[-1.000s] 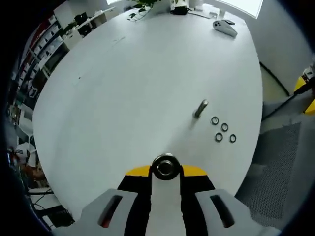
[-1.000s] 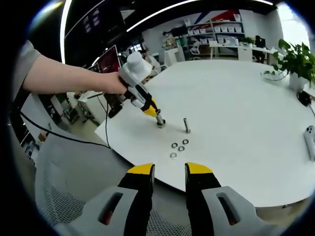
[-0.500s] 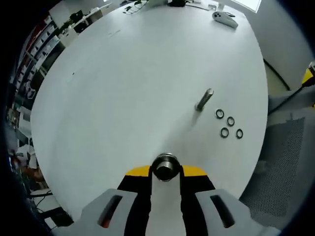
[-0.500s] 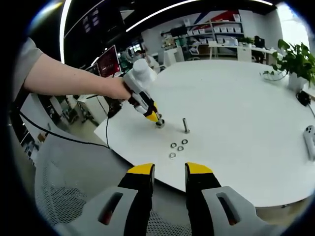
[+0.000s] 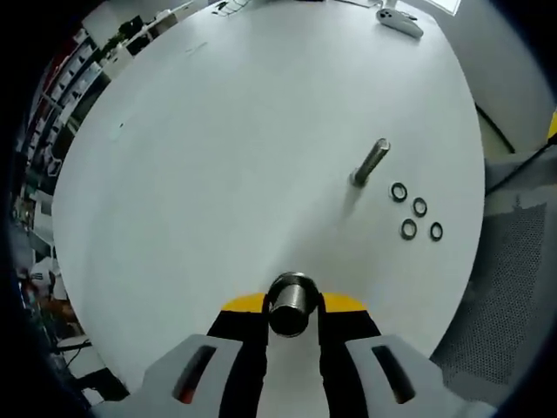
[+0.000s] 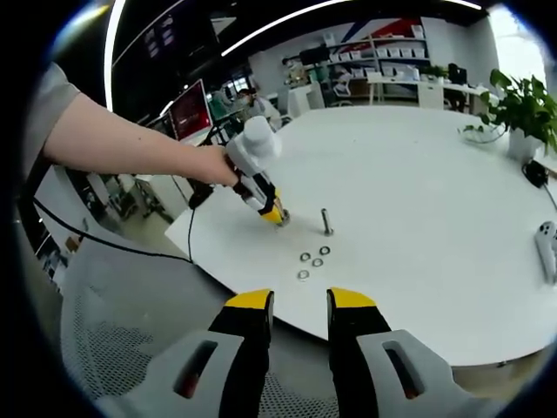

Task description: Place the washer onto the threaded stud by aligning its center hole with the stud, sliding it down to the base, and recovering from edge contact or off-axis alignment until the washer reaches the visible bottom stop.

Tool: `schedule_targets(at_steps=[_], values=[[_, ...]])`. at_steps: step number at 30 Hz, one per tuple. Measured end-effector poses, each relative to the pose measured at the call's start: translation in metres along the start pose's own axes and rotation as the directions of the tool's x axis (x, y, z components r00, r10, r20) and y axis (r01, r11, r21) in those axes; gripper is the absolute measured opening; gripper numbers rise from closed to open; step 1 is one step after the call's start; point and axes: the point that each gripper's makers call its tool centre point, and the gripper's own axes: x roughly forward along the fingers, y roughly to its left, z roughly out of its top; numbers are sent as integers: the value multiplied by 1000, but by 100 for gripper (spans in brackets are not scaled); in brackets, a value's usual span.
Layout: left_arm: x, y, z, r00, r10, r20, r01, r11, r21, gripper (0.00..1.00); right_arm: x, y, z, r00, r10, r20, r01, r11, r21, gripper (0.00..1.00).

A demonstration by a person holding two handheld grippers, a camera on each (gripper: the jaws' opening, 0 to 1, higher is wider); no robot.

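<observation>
In the left gripper view my left gripper (image 5: 292, 305) is shut on a short threaded metal stud (image 5: 291, 301), seen nearly end-on between the yellow jaw tips. A second stud (image 5: 371, 162) stands upright on the white table (image 5: 226, 157), with several dark washers (image 5: 416, 213) lying just to its right. The right gripper view shows a hand holding that left gripper (image 6: 260, 193) low over the table, its held stud (image 6: 283, 217) left of the standing stud (image 6: 326, 221) and beyond the washers (image 6: 312, 261). My right gripper (image 6: 300, 306) hangs open and empty off the table's near edge.
A grey mesh chair (image 6: 130, 348) sits below the table edge. A white controller (image 5: 400, 21) and a potted plant (image 6: 522, 113) are at the table's far side. Shelves and desks line the room behind. A black cable (image 6: 130, 248) hangs below the arm.
The left gripper has moved right and lower with its stud, closer to the standing stud. More of the held stud's threaded side now shows. The right gripper has stayed put.
</observation>
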Motion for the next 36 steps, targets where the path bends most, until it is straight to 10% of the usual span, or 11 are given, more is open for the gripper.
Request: schedule_targets(at_steps=[11,14,25,36], values=[[1,-2,2,1000,-28,-8,28,1000,-14,22,0,-1,0,1000,-4,-3,4,1000,1,27],[-2,8,9,999,39,37,-39,999,-8,37,0,-2,-1,1000,-5,-5,5,1000,0,27],[-32,14,1,987,53,149,-39,995,-94,32,-1,-4,-1,1000,-18,-7,18,1000,9,27],[-93,12,2,908,126,399,-9,959,-283,33,-2,-5,1,1000,-24,5,24,1000,16,27]])
